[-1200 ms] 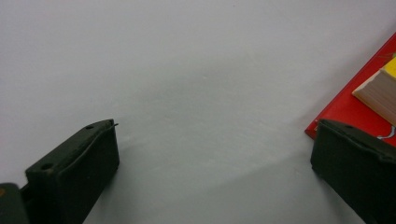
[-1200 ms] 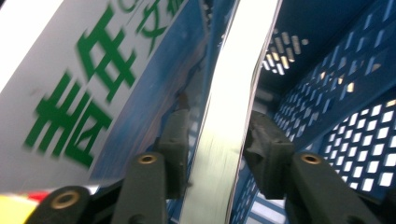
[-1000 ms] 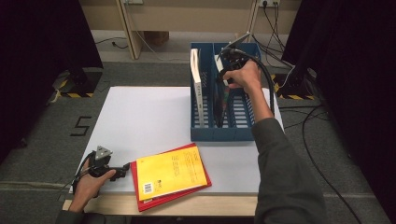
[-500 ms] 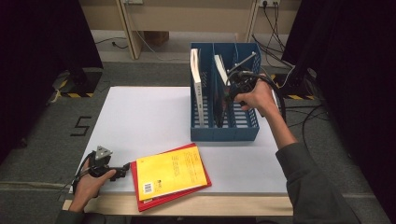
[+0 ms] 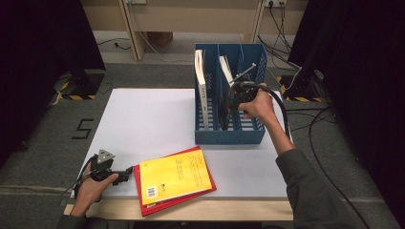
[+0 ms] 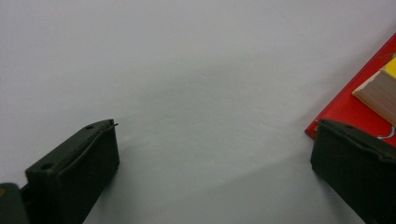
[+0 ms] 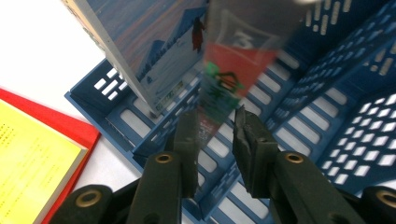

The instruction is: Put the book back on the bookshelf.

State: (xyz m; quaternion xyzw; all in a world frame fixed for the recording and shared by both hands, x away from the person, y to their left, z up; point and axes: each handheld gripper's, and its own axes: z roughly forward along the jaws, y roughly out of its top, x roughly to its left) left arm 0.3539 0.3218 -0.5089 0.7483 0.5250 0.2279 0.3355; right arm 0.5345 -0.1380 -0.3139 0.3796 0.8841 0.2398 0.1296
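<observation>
Right gripper (image 5: 232,101) down in the middle slot of the blue rack (image 5: 258,136), far right on the white table (image 5: 143,119); in the right gripper view, right gripper (image 7: 215,128) with jaws drawn close, having just been closing, a thin book (image 7: 229,60) with a red and green cover standing between them; book blurred, contact with the pads not clear, narrow gaps seeming to show on both sides. In the high view, thin book (image 5: 225,71) leaning in that middle slot, top edge tilted toward the left divider; second book (image 5: 200,88) upright in the left slot, seen in the right gripper view as a blue snowy cover (image 7: 144,51); right slot bare of books.

Left gripper (image 5: 125,172) low at the near left of the table, held in the left hand (image 5: 93,186), pointing at the yellow book (image 5: 174,176); yellow book lying flat on a red book (image 5: 143,207) near the front edge. In the left gripper view, left gripper (image 6: 215,154) with jaws spread wide, bare table between them; one jaw just beside the corner of the red book (image 6: 355,102), yellow book (image 6: 380,91) above it.
</observation>
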